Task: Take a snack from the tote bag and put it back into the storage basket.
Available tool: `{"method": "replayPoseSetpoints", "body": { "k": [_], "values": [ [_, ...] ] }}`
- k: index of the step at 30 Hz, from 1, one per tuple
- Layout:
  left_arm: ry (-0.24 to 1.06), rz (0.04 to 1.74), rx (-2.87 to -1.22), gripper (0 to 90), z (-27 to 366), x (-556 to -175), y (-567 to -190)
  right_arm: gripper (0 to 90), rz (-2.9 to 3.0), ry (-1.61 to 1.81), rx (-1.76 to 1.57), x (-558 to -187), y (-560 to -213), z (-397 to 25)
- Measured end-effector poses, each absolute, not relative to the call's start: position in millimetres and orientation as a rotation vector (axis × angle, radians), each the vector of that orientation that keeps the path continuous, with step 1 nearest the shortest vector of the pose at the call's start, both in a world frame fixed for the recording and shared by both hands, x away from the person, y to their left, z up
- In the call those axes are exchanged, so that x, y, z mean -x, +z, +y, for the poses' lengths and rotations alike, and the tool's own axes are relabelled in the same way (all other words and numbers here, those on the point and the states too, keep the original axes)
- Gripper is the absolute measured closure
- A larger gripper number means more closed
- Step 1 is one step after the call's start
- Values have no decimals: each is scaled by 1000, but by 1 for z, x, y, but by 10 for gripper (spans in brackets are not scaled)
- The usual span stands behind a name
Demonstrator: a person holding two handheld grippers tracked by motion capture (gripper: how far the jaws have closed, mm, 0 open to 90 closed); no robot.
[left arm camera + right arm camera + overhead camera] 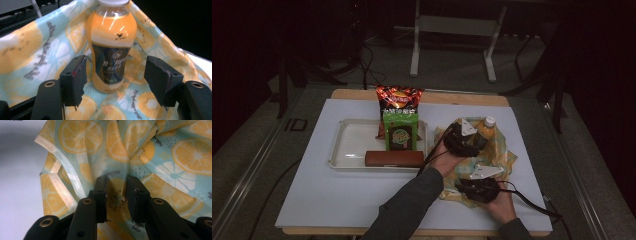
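Observation:
A bottle of orange drink (486,131) (111,37) with a white cap stands upright on a citrus-print cloth (504,155) (30,50) (175,157) at the right of the table. My left gripper (473,142) (115,70) is open. Its jaws sit on either side of the bottle's lower half without touching it. Nearer the front edge, my right gripper (465,186) (116,192) is shut on a raised fold of the cloth near its hemmed edge.
A white tray (347,150) at centre-left holds a red chip bag (399,98), a green packet (401,131) and a brown bar (394,158). A white mat (337,195) covers the table. Cables trail from both grippers.

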State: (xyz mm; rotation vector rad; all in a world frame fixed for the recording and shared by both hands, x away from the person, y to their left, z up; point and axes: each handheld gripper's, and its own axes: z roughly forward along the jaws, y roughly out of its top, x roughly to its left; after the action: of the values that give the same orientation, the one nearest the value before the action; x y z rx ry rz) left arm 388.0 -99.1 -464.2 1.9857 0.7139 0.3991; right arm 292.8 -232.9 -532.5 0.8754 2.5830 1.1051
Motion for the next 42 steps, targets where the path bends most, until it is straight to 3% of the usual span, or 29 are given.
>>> {"method": "replayPoseSetpoints", "body": {
  "k": [11, 42],
  "values": [
    [374, 742, -1968, 284, -114, -400, -467, 706, 2586, 1113, -883, -293, -533, -233],
    [389, 780, -1973, 244, -148, -427, -482, 701, 2592, 1120, -877, -293, -533, -234]
  ]
}}
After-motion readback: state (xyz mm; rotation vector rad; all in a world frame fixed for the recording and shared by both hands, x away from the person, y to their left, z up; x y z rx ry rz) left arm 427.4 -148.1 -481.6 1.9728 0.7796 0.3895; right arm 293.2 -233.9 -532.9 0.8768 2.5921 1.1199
